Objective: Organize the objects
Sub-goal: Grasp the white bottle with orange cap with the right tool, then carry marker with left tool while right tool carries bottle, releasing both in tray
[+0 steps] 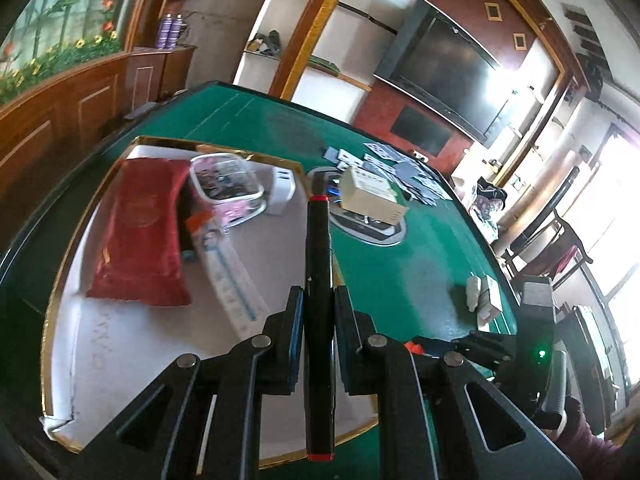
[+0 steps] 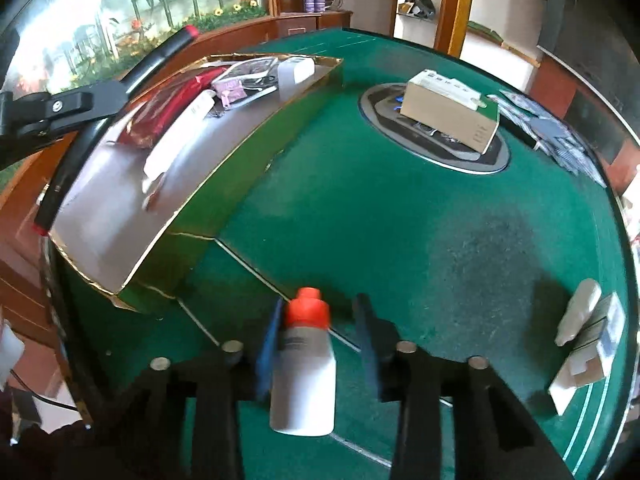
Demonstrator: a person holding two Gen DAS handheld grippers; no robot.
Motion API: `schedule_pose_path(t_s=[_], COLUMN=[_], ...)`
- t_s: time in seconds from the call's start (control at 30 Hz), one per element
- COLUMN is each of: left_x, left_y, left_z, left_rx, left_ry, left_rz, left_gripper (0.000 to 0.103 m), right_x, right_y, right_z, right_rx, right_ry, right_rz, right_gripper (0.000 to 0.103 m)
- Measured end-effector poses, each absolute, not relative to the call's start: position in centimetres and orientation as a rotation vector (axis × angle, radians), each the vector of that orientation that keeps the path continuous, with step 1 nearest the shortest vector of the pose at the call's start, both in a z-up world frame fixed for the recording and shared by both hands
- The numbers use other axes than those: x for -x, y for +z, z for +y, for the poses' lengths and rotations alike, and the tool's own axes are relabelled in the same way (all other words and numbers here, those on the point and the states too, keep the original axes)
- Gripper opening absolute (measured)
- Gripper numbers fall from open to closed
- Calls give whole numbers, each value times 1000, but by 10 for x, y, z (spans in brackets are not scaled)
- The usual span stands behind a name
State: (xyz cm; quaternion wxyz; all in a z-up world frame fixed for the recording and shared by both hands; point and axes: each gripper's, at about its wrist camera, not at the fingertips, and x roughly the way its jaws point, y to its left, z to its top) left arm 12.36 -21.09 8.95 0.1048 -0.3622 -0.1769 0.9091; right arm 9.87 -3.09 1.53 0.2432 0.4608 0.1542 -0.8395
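Observation:
My left gripper (image 1: 320, 296) is shut on a black marker (image 1: 318, 248) with red ends. It holds the marker lengthwise above the right edge of a gold-rimmed box with a white floor (image 1: 120, 360). In the right wrist view the same marker (image 2: 152, 60) hangs over that box (image 2: 120, 216). A white bottle (image 2: 306, 384) with an orange-red cap lies on the green felt between the fingers of my right gripper (image 2: 320, 308). The left blue pad touches the bottle. The right finger stands a little apart from it and looks blurred.
Inside the box lie a red pouch (image 1: 140, 232), a clear lidded container (image 1: 228, 184), a white charger (image 1: 282, 192) and a long white strip (image 1: 236, 288). A beige carton (image 2: 452, 116) sits on the table's centre panel. Playing cards (image 2: 560, 136) and small white packs (image 2: 588, 344) lie to the right.

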Motion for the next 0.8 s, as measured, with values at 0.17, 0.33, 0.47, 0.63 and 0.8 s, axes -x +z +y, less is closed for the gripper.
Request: schedule_pose_path(t_s=[0.17,0.33,0.47,0.63,0.8], left_x=[-129,-131,-132,-131,-130], left_y=[83,78,77,72,68], left_z=[-227,-233,-235,-241,-244], left_rx=[1062,1067,1068,1093,1114], left_ry=[2686,2679,2682,2687,2697], left_rz=[-574,-600,-609,-630,-637], left_gripper=[14,14,14,14,14], right_x=[-105,-108,-107,-105,-103], right_y=[21,31,42,58,74], right_z=[-30,-20,-11,-11,-21], right_rx=[-1280,-1247,-1211,-1154,-1095], right_ry=[-2283,-2293,-2300,-2303,-2308], right_rz=[376,228,113,38,13], right_gripper=[23,23,23,23,23])
